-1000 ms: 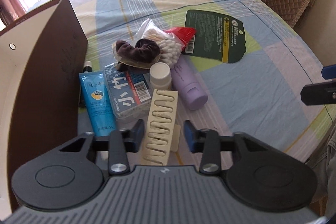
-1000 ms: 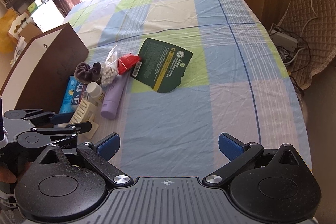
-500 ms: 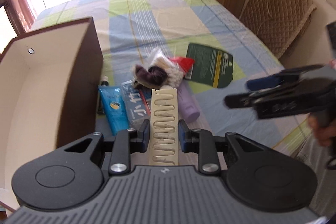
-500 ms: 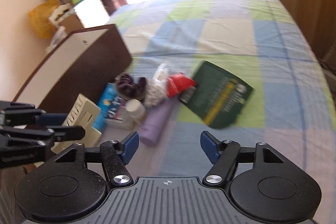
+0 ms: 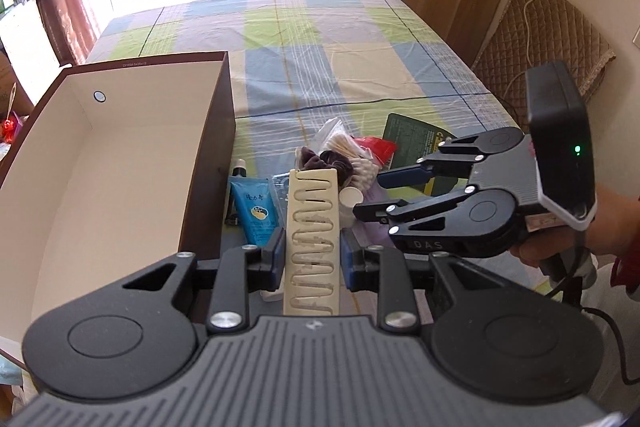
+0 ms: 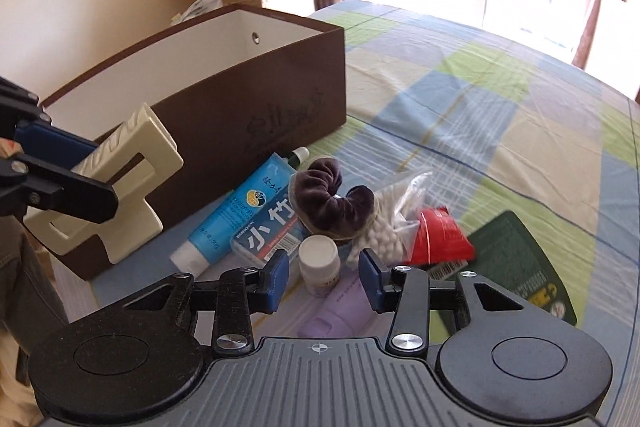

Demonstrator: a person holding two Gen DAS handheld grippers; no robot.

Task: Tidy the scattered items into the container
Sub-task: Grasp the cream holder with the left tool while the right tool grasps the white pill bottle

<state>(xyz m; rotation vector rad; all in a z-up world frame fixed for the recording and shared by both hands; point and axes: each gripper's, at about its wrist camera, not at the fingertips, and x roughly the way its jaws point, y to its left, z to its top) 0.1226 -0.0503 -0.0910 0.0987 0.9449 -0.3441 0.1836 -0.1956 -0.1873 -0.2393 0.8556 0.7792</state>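
Observation:
My left gripper (image 5: 312, 259) is shut on a cream hair claw clip (image 5: 312, 227) and holds it in the air beside the brown box (image 5: 224, 131), near its front corner. In the right wrist view the clip (image 6: 120, 183) hangs in front of the box wall (image 6: 260, 107). My right gripper (image 6: 324, 279) is open and low over the pile. A small white bottle (image 6: 319, 263) shows between its blue pads, untouched. Around it lie a blue tube (image 6: 236, 215), a tissue pack (image 6: 268, 239), a purple scrunchie (image 6: 332, 203), bagged cotton swabs (image 6: 392, 223), a red packet (image 6: 438, 239) and a lilac bottle (image 6: 340, 311).
A dark green sachet (image 6: 516, 263) lies to the right of the pile on the checked bedspread (image 6: 480, 87). The box's white inside (image 5: 100, 187) holds nothing that I can see. A person's hand (image 5: 536, 251) grips the right tool. Cluttered furniture stands beyond the box.
The left gripper shut on the clip and lifted it off the bed. The right gripper swung left and down over the pile, its jaws narrower than before.

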